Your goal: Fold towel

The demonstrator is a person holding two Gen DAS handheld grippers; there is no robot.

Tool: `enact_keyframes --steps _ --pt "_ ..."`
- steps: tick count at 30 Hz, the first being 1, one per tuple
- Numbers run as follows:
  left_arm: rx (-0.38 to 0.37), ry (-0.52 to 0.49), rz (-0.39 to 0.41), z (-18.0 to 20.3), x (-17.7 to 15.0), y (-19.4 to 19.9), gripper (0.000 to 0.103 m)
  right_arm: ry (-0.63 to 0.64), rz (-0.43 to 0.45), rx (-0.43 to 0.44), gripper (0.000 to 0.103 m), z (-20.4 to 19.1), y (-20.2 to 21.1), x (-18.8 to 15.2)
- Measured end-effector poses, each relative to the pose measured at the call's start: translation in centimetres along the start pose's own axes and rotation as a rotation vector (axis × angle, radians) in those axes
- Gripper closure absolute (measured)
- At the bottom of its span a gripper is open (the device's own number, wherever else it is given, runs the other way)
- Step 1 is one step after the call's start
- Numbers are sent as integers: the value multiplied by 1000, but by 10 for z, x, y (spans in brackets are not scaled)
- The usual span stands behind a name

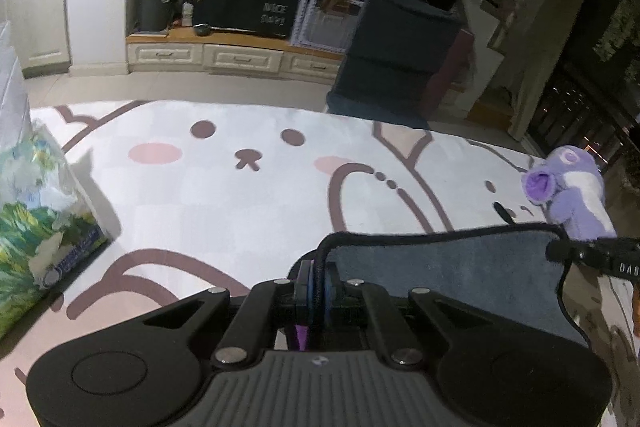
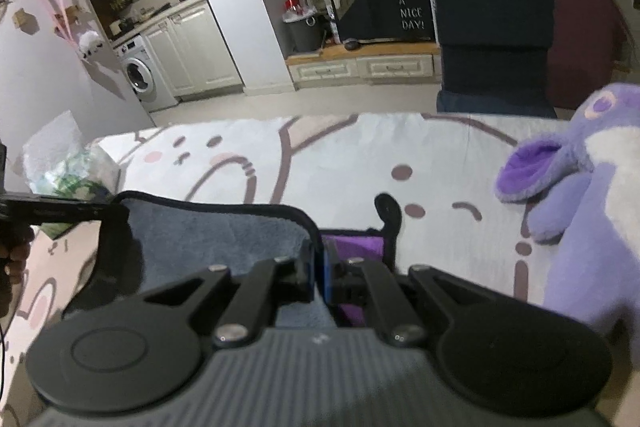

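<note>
A dark sign [image 2: 409, 7] by the far cabinets reads "HAVE A NICE DAY!". One grey towel [image 1: 452, 267] with black piping is lifted over the cartoon-bear sheet [image 1: 224, 187], stretched between two tools. The left tool [image 1: 316, 291] is pinched tight on its left corner; the right tool [image 2: 318, 275] is clamped on the other corner. One purple plush toy [image 2: 580, 187] lies to the right, one tissue pack [image 1: 36, 219] to the left.
</note>
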State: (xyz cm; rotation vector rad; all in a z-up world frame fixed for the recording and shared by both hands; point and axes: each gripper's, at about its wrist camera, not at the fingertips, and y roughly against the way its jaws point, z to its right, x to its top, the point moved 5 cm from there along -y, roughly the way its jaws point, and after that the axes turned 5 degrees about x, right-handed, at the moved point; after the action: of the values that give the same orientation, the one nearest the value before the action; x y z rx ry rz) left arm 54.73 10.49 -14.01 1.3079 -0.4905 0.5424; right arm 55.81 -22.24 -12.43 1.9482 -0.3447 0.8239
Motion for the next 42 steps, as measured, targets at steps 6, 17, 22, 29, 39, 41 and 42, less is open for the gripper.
enact_keyframes --steps 6,17,22,29,39,41,42 --pt "22 2 -7 1 -2 -1 40 -35 -4 -40 52 4 -5 -3" --pt "61 -8 -1 6 -4 14 2 -23 5 -67 0 -2 5 -4" --pt "62 -10 8 9 -5 26 0 -36 23 -65 0 -4 14 -4" --pt "64 -8 20 19 -9 49 0 -36 24 -57 0 -16 31 -8" --pt "65 -23 40 37 -14 86 0 -42 45 -63 0 -29 63 -12" --pt "64 -22 48 40 -15 94 0 -42 52 -65 0 -33 72 -13" --pt "65 -21 51 42 -15 98 0 -42 55 -66 0 -35 76 -14"
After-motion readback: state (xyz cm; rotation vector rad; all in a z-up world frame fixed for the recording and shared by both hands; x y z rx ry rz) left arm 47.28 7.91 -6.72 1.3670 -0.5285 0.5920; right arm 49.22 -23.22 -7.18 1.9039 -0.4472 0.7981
